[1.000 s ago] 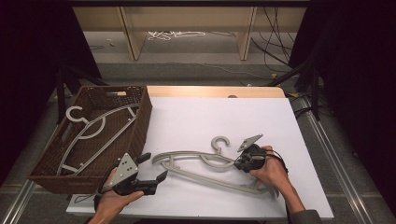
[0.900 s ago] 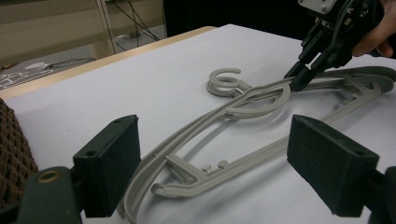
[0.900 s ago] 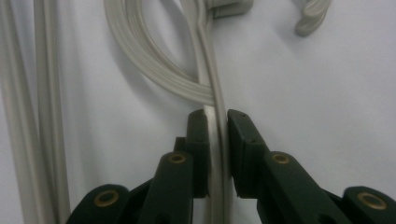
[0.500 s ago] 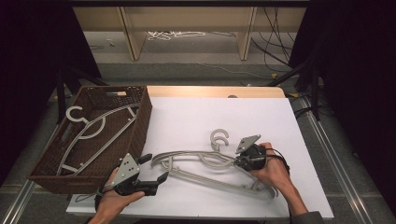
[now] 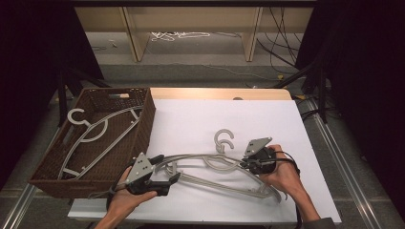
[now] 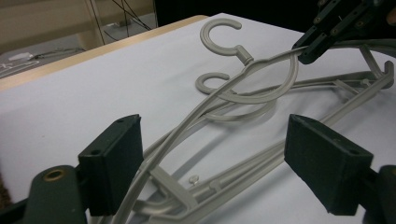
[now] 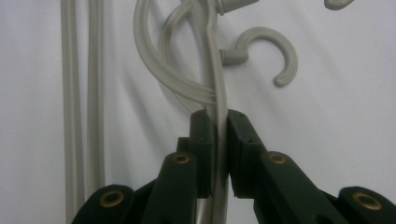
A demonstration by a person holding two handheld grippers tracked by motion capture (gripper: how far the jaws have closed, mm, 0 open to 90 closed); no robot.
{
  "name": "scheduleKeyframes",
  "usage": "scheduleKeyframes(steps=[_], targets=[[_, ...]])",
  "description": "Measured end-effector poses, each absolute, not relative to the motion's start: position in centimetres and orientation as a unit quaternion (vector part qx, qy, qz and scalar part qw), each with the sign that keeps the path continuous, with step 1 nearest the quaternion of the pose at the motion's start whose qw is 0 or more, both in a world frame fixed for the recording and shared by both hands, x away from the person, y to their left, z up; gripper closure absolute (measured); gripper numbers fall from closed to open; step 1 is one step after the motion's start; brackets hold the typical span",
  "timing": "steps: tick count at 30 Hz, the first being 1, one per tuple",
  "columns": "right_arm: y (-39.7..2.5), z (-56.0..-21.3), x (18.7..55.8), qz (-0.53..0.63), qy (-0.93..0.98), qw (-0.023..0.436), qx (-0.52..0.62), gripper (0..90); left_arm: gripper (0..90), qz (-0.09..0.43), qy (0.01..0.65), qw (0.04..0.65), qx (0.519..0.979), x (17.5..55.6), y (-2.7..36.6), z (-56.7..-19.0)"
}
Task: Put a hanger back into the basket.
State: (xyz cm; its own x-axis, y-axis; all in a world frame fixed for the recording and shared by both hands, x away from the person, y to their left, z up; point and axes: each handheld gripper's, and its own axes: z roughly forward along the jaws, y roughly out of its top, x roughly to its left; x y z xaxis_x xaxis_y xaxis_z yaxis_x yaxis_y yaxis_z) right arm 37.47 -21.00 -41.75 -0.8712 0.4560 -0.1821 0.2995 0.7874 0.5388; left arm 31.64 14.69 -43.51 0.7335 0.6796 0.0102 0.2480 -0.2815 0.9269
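White table [image 5: 200, 119]: right jaws clamp upper hanger [image 7: 219, 107].

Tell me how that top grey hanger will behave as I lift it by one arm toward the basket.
The top hanger looks like thin moulded plastic, so probably light but a little springy. The right gripper pinches one smooth arm, so it may swivel. Its loop overlaps the second hanger beneath, so that could snag and drag along.

The hangers [image 5: 224, 164] are moulded from smooth grey plastic with a dull sheen. The basket [image 5: 143, 121] is woven from rough brown wicker. The table [image 5: 267, 119] is covered in matt white, edged with pale wood. The gripper pads [image 6: 119, 156] are made of matt black material.
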Motion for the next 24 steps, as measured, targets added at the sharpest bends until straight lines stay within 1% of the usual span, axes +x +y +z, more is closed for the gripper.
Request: scheduleKeyframes(steps=[1, 6, 11, 13, 17, 21, 23, 24], targets=[[-21.1, -41.5, 37.3, 0.253, 0.934, 0.149, 0.203, 82.0, 20.1, 0.21, 0.296, 0.517, 0.775, 32.0, 14.2, -43.4], [-21.2, -40.9, 36.9, 0.272, 0.926, 0.169, 0.199, 82.0, 22.0, 0.206, 0.291, 0.489, 0.796, 33.6, 12.0, -42.8], [-21.0, -40.1, 36.3, 0.277, 0.926, 0.172, 0.191, 82.0, 22.7, 0.197, 0.286, 0.467, 0.813, 35.1, 9.9, -42.5], [-20.9, -39.9, 36.2, 0.279, 0.926, 0.176, 0.185, 82.0, 23.2, 0.193, 0.289, 0.47, 0.812, 35.4, 9.1, -42.4], [-20.6, -39.5, 35.8, 0.286, 0.924, 0.177, 0.18, 82.0, 24.2, 0.187, 0.279, 0.459, 0.823, 36.0, 7.9, -42.0], [-20.5, -39.1, 35.6, 0.289, 0.924, 0.183, 0.17, 82.0, 26.9, 0.186, 0.263, 0.445, 0.836, 36.5, 6.6, -41.9], [-20.4, -38.9, 35.5, 0.289, 0.925, 0.18, 0.166, 82.0, 32.4, 0.191, 0.253, 0.438, 0.841, 36.8, 6.1, -41.9], [-20.3, -38.8, 35.4, 0.289, 0.925, 0.184, 0.167, 82.0, 32.6, 0.188, 0.254, 0.441, 0.84, 36.9, 5.8, -42.0]])
